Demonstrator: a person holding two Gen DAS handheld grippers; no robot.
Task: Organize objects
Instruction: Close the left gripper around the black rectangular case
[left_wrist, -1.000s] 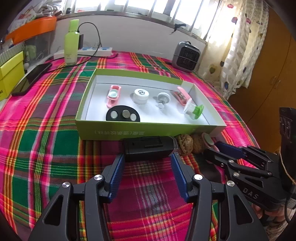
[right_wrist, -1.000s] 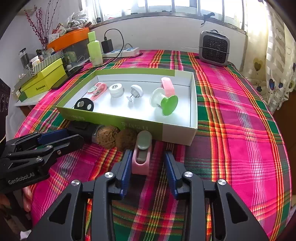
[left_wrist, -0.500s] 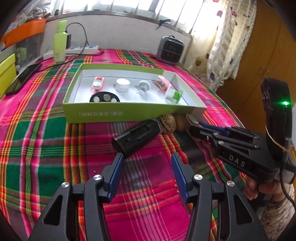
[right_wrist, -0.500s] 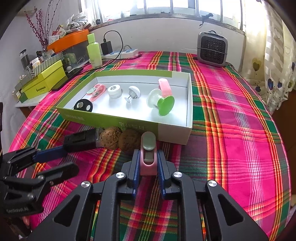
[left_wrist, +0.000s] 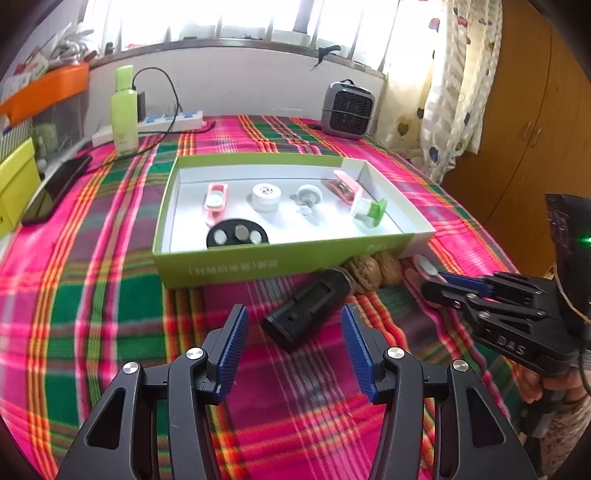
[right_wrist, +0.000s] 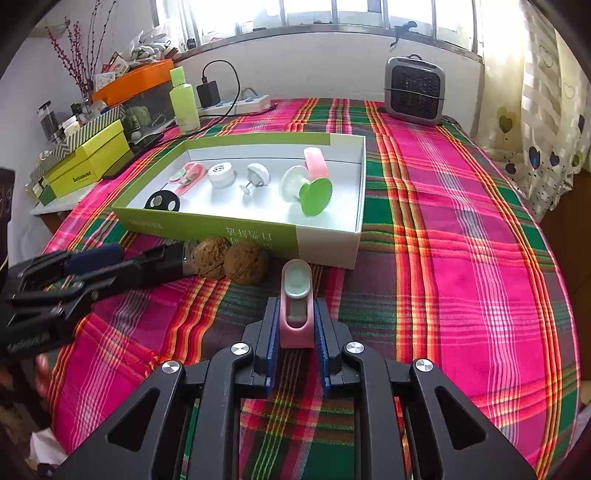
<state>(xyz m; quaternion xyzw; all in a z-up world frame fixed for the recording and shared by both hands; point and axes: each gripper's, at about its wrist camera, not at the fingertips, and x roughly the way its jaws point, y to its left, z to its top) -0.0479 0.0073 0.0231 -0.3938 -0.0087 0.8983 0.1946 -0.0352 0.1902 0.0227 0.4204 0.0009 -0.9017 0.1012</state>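
Right gripper (right_wrist: 295, 325), closed on the pink clip (right_wrist: 296, 308) at six o'clock of the green box (right_wrist: 328, 236), grips its stiff, light, likely slippery flanks; left gripper (left_wrist: 291, 347) gapes empty.

Both cameras ride low over the plaid tablecloth (left_wrist: 92, 295), tilted down and facing the window wall. The left wrist view looks from the nearer left, the right wrist view from the nearer right. Both share the green box (left_wrist: 221, 266) (right_wrist: 207, 225), the walnuts (left_wrist: 364, 271) (right_wrist: 229, 260) and the heater (left_wrist: 347, 109) (right_wrist: 413, 90), and each catches the other gripper at its edge.
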